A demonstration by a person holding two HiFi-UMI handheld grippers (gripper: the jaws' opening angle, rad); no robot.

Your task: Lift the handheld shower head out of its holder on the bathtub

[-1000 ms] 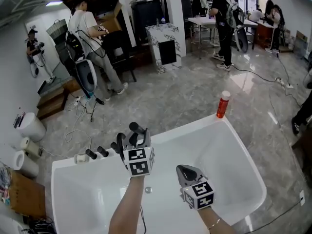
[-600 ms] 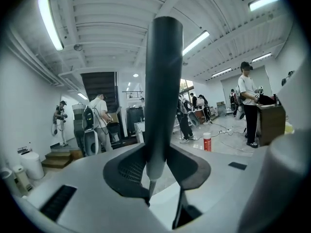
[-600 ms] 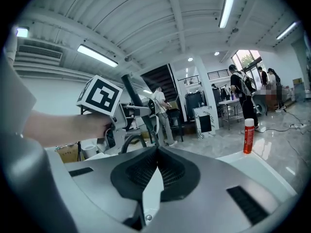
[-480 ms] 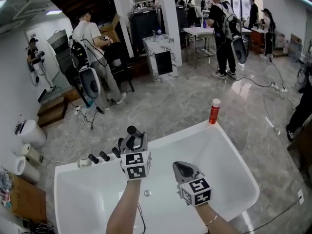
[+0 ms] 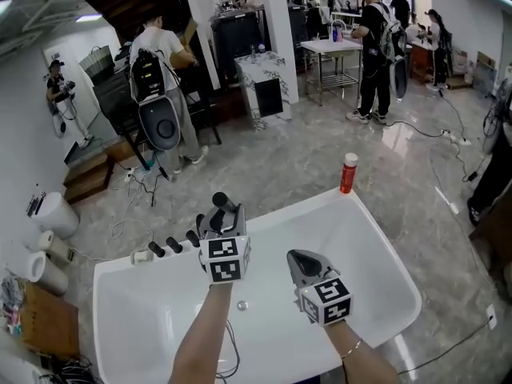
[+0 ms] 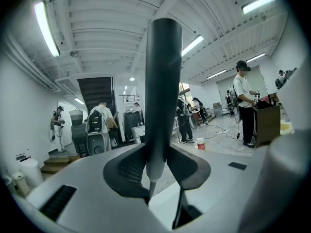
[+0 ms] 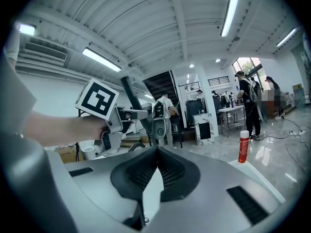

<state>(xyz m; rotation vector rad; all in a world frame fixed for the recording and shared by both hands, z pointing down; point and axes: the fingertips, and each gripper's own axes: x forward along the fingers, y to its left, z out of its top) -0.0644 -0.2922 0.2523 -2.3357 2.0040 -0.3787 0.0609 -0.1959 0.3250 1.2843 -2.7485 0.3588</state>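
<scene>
The white bathtub fills the lower half of the head view. It is a smooth, glossy basin with a broad rounded rim, standing on a grey marbled floor.

Over its far rim, the left tongs pinch the handheld shower head by its handle. In the left gripper view the ribbed dark pads of these tongs press on either side of the shower head. It is a plain, matte, dark grey cylinder. Its long axis stands close to upright, with the top end up towards the ceiling. The lower end narrows to a thin silvery fitting that points down at the tub. From the right gripper view the same shaft leans a little, with its top towards the left of that picture.

The right tongs hover over the basin, near the left pair but not touching it. Their mesh-textured pads are pressed together with nothing between them.

A slim red bottle with a white cap stands upright on the tub's far right corner. A row of short black knobs sits on the rim just left of the shower head. A small round metal drain lies in the tub bottom.
</scene>
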